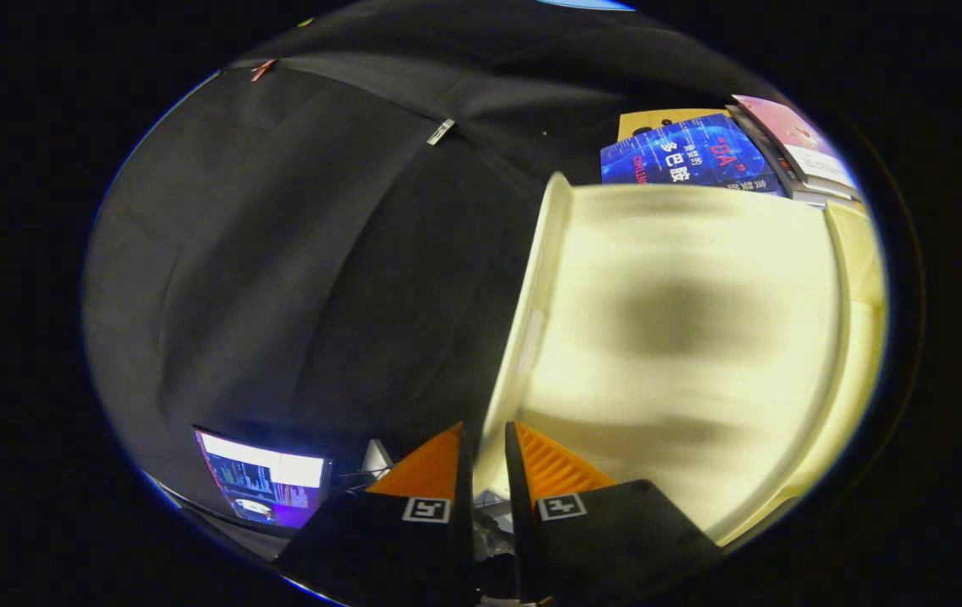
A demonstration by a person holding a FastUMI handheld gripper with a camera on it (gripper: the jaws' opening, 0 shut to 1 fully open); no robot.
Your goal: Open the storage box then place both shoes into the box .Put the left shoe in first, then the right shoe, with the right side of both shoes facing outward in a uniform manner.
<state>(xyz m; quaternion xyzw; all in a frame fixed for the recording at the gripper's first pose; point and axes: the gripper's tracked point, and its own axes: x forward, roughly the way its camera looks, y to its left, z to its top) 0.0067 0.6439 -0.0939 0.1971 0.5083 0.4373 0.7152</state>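
Right at the bottom sit my gripper (485, 447) fingers, close together with only a thin gap between them, and I see nothing held in that gap. Just ahead of the fingers and off to their right stands the box (683, 337) — pale and blurry, very near. Its front edge (531, 329) runs up tall and a bit tilted, starting just past the fingertips. I think that edge is what matters next: to open the box, I would have to get hold of it. Beyond the box lie some books (687, 156). Off to the left of the fingers glows a screen (266, 487) — well apart from the box. Whether the box is open yet, I cannot tell.
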